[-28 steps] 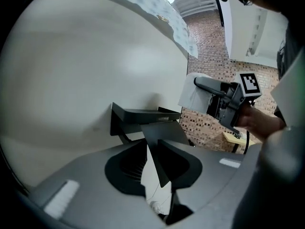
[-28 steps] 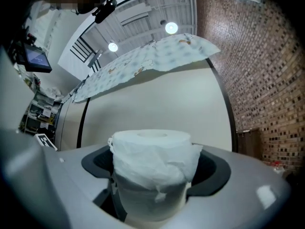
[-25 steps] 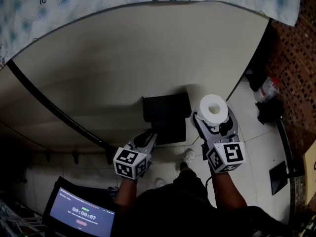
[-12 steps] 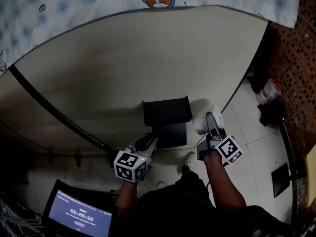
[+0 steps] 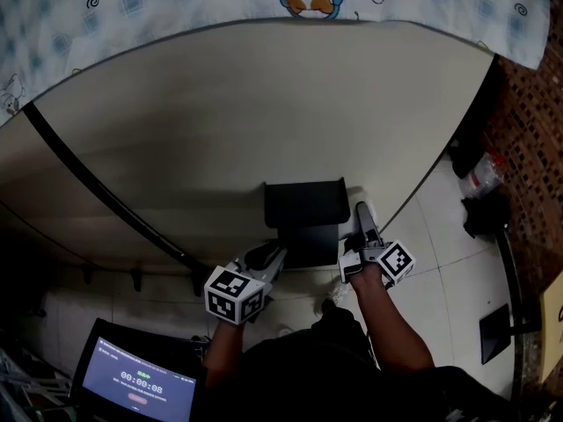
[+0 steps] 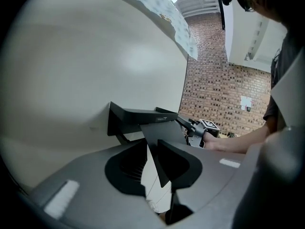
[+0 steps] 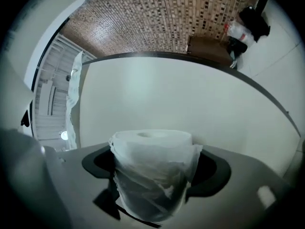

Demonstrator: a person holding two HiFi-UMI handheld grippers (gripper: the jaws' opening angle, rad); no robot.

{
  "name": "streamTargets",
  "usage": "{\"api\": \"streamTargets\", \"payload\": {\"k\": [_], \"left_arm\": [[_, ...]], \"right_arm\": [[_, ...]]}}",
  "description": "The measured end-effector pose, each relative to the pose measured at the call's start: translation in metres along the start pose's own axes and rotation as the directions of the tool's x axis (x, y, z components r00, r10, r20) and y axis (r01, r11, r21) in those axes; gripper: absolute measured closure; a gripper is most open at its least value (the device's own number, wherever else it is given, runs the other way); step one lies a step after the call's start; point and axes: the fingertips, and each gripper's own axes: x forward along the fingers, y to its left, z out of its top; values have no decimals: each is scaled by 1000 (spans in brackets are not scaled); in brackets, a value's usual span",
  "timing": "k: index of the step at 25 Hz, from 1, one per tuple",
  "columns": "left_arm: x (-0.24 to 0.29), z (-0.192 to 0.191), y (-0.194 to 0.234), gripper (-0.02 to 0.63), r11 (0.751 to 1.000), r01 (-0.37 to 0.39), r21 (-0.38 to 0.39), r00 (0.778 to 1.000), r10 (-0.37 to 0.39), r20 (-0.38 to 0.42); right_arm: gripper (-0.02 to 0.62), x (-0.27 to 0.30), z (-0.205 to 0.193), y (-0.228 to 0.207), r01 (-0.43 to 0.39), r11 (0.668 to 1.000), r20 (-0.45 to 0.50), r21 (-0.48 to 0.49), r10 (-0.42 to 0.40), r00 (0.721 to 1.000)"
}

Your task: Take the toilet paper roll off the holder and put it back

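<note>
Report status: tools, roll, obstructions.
Left tool clamped on holder flap. Right tool gripping toilet paper roll, off the holder, at its right. Nothing seen blocking.

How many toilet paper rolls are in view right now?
1. The toilet paper roll sits clamped in the right gripper, beside the black holder. The holder's flap, held by the left gripper, may hide another.

The person is wearing a dark short-sleeved top (image 5: 339,367); the grey left gripper (image 5: 274,255) and right gripper (image 5: 362,211) are bearing black-and-white marker cubes.
</note>
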Motion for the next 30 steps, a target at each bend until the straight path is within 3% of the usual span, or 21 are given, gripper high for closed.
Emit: {"api": "streamTargets", "payload": {"k": [9, 16, 23, 30], "left_arm": [[2, 2, 0, 517, 1000, 23, 0, 1000, -23, -6], [0, 2, -2, 517, 999, 41, -14, 999, -41, 5], [0, 1, -4, 517, 998, 60, -33, 998, -61, -1], [0, 2, 1, 526, 998, 51, -47, 999, -51, -5]], "right_arm": [[161, 3, -21, -1, -63, 998, -92, 31, 66, 994], [161, -2, -28, -3, -114, 993, -196, 37, 119, 973], [166, -11, -40, -3, -181, 983, -347, 38, 183, 920], [170, -12, -68, 1, -218, 972, -476, 88, 233, 848]]}}
